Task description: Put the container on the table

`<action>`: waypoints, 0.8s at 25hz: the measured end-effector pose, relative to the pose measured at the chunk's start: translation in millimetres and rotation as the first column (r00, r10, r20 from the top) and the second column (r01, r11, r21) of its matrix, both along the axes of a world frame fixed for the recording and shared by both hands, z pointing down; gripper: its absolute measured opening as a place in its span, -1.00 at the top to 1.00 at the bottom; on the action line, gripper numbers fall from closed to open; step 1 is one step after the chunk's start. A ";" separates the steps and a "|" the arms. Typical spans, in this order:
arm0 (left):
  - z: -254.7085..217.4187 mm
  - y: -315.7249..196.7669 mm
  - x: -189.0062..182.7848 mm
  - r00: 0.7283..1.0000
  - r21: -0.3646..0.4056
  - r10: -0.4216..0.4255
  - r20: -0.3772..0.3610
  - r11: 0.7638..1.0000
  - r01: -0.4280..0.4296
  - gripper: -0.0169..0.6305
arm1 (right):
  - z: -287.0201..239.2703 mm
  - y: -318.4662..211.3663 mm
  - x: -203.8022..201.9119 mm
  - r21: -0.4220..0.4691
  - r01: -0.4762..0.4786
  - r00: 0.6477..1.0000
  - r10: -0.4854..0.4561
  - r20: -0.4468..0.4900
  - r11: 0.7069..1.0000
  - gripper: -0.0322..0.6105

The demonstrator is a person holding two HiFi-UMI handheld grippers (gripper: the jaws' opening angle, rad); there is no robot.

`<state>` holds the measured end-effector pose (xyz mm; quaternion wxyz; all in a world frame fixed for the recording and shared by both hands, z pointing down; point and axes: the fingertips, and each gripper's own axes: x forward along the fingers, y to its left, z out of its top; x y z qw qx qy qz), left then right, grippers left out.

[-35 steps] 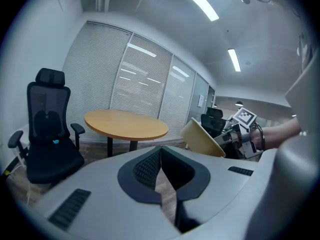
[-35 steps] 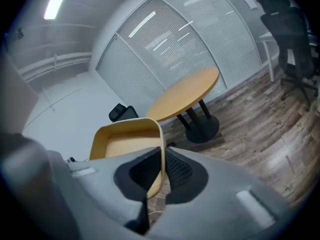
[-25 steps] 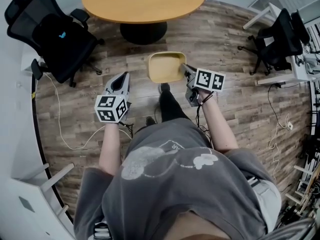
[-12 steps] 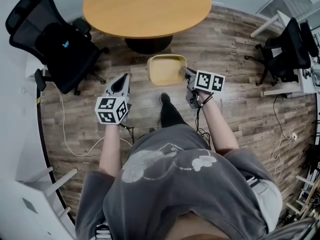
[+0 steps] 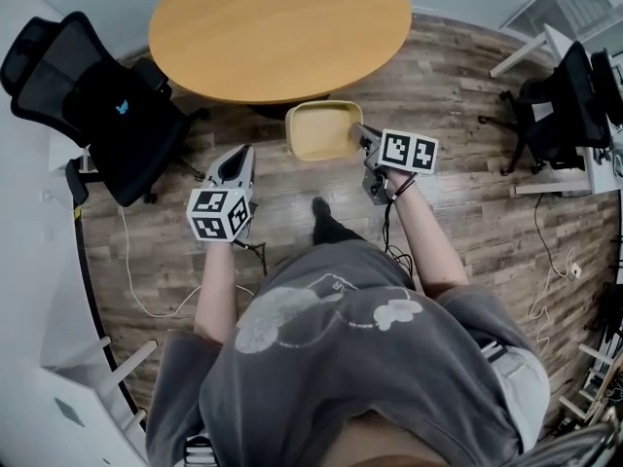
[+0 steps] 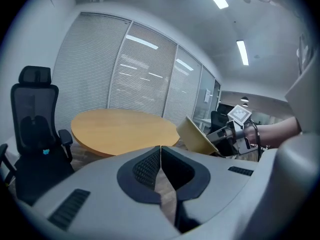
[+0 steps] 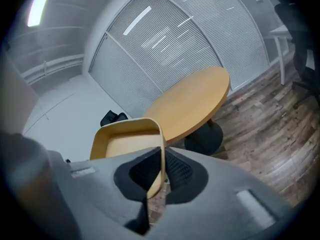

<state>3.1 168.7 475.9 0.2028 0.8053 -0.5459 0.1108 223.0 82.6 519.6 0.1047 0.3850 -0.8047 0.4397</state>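
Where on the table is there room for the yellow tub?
The whole top of the round table is bare, so any spot works; the near edge lies closest to the yellow container in the right gripper. Crowded only at its left, by the black office chair.

The right tool [image 5: 360,134] grips the container [image 5: 319,132] at its 3 o'clock rim, by the 6 o'clock edge of the tabletop [image 5: 282,27]; the left tool [image 5: 241,154] hangs at the container's 8 o'clock.

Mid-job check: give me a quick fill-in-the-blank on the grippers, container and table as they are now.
The right gripper is shut on the wall of the ____ container.
The left gripper is shut and holds ____.
The top of the table is ____ in shape.
Missing words: yellow; nothing; round.
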 end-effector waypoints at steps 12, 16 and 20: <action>-10.2 -84.2 34.7 0.999 0.001 -0.040 0.014 0.999 0.040 0.92 | 4.2 -87.6 37.4 -0.025 0.015 0.999 -0.013 0.052 1.000 0.86; -8.4 -101.0 44.2 0.998 -0.004 -0.062 0.014 0.998 0.062 0.92 | 7.6 -112.8 44.3 -0.023 0.034 0.998 -0.033 0.061 0.999 0.86; -8.9 -107.2 48.1 0.996 -0.010 -0.083 0.022 0.997 0.083 0.92 | 11.8 -127.8 45.7 -0.038 0.043 0.996 -0.040 0.078 0.998 0.86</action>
